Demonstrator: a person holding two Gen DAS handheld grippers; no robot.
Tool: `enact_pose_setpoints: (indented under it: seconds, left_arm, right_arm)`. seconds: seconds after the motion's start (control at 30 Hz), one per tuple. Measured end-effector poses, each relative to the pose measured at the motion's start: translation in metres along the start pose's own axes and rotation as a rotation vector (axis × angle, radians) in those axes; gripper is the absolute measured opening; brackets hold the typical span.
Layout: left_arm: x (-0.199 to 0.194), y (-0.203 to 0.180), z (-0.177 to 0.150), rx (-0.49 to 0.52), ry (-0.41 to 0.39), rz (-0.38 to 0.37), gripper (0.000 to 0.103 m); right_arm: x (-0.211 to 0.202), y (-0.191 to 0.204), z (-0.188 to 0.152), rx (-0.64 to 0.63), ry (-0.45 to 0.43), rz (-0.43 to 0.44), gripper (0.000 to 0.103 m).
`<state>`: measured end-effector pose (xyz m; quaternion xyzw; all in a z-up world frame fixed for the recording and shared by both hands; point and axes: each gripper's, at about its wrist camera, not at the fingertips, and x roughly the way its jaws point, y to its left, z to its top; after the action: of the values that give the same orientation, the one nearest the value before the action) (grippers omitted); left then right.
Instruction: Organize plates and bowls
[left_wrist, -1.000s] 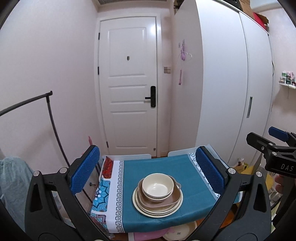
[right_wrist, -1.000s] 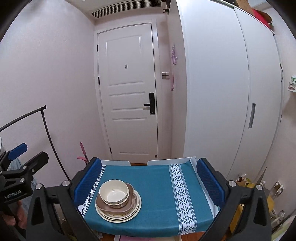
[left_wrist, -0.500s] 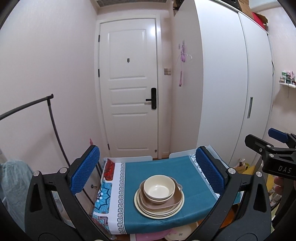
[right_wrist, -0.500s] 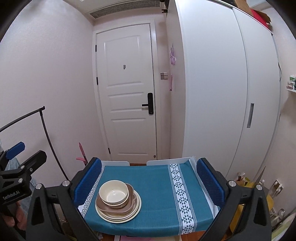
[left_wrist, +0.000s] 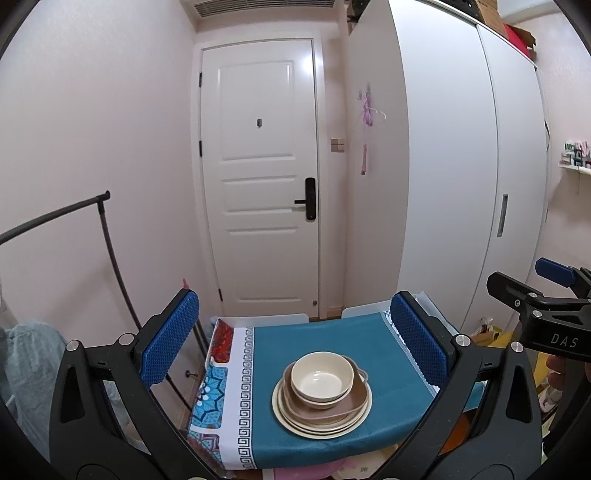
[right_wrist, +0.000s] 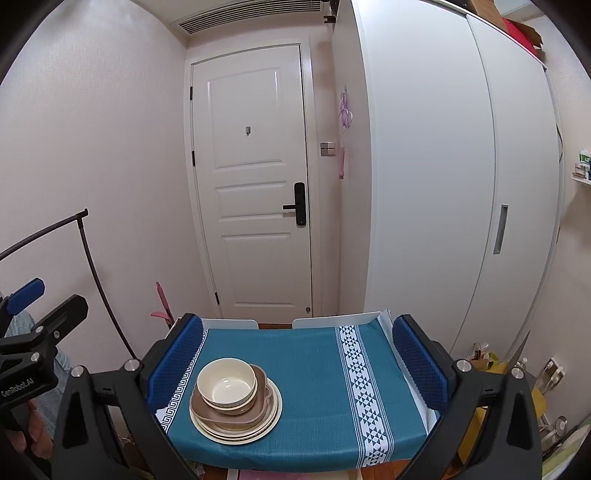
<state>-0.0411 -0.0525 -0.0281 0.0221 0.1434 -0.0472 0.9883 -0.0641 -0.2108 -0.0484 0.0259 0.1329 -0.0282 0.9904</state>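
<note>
Crockery sits in one neat tower on the counter (right_wrist: 314, 391), which is draped in a teal cloth: a cream bowl (right_wrist: 226, 386) on top, nested in a brown dish (right_wrist: 255, 410) with small handles, and under that a few cream plates (right_wrist: 271, 413). Widest at the bottom, deepest on top, so the pile stays steady and takes up little room. It stands toward the left half of the counter as the person faces it, leaving the patterned right side bare, probably as spare ground for sorting.

Both tools are held back from the pile and raised, touching nothing. The left tool (left_wrist: 295, 350) has its blue pads spread wide, and from its camera the stack sits between them, a little to the right of centre. The right tool (right_wrist: 297, 363) is spread just as wide and empty; the stack lies near its left pad. I would guess the person is lining up, with the left one better placed to reach first, since the bowl is straight ahead of it.

Whether the job is starting or finished I cannot tell. A lower shelf under the counter shows something pale, too hidden to name.
</note>
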Motion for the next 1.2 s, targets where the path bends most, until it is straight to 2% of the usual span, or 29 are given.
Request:
enact_pose_setpoints:
  seconds: [1.0, 1.2]
  left_arm:
    - [0.01, 0.013, -0.001, 0.013, -0.008, 0.021, 0.103]
    - [0.011, 0.015, -0.003, 0.019, -0.024, 0.045, 0.103]
  right_arm:
    - [0.01, -0.003, -0.002, 0.004, 0.011, 0.005, 0.102]
    - [0.011, -0.005, -0.003, 0.004, 0.013, 0.008, 0.102]
